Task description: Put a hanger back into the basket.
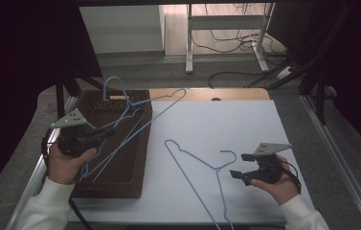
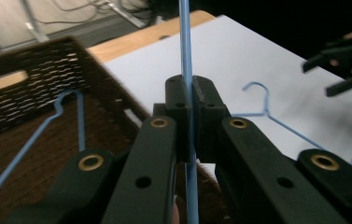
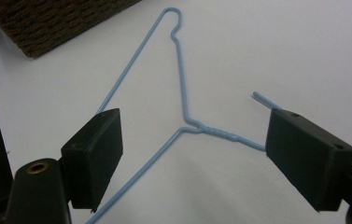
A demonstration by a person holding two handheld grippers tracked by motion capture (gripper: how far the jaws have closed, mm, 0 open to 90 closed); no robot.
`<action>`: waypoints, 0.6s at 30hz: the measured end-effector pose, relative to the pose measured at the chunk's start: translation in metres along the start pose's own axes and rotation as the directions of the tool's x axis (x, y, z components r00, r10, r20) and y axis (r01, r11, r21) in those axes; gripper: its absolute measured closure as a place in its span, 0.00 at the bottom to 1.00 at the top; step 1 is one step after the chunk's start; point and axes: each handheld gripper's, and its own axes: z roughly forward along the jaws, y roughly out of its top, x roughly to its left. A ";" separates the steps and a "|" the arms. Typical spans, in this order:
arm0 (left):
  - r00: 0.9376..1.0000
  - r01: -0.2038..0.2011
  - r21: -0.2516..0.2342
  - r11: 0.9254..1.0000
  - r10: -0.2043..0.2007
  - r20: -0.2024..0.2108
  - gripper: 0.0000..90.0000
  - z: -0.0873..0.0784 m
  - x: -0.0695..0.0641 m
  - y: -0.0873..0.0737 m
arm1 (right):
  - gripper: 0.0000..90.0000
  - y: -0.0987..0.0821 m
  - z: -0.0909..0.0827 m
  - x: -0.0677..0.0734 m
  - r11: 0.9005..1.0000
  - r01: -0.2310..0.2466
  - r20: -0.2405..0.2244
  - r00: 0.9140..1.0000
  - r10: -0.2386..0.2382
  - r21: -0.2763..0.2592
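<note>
Clenched on one blue hanger (image 2: 186, 70) over the brown basket (image 1: 120, 163), our left claw (image 2: 191, 109) may snag its neighbours. Our right claw (image 3: 194, 156) hangs released above another hanger (image 3: 183, 107) on the white surface (image 1: 226, 124).

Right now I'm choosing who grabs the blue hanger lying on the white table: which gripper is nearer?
Right. The right gripper sits beside the hanger; the left gripper is over the basket.

Right gripper (image 3: 194, 156) held with its black jaws spread wide above a blue wire hanger (image 3: 180, 98).
The hanger lies flat on the white table (image 3: 281, 51), its twisted neck between the jaws; a brown woven basket (image 3: 38, 23) corner sits top left.
</note>
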 end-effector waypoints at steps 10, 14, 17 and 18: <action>0.995 0.071 -0.025 0.997 -0.072 -0.075 0.96 -0.013 0.029 -0.017 | 0.21 -0.001 0.002 0.000 1.000 0.002 0.005 1.000 -0.002 0.011; 0.991 0.099 -0.032 0.995 -0.102 -0.090 0.96 -0.014 0.040 -0.024 | 0.21 -0.001 0.003 -0.001 1.000 0.003 0.005 1.000 -0.003 0.014; 0.984 0.132 -0.025 0.991 -0.134 -0.115 0.96 -0.015 0.050 -0.029 | 0.22 -0.002 0.003 0.000 1.000 0.003 0.006 1.000 -0.003 0.015; 0.982 0.141 -0.025 0.990 -0.143 -0.122 0.96 -0.015 0.052 -0.031 | 0.21 -0.002 0.003 0.000 1.000 0.004 0.006 1.000 -0.004 0.015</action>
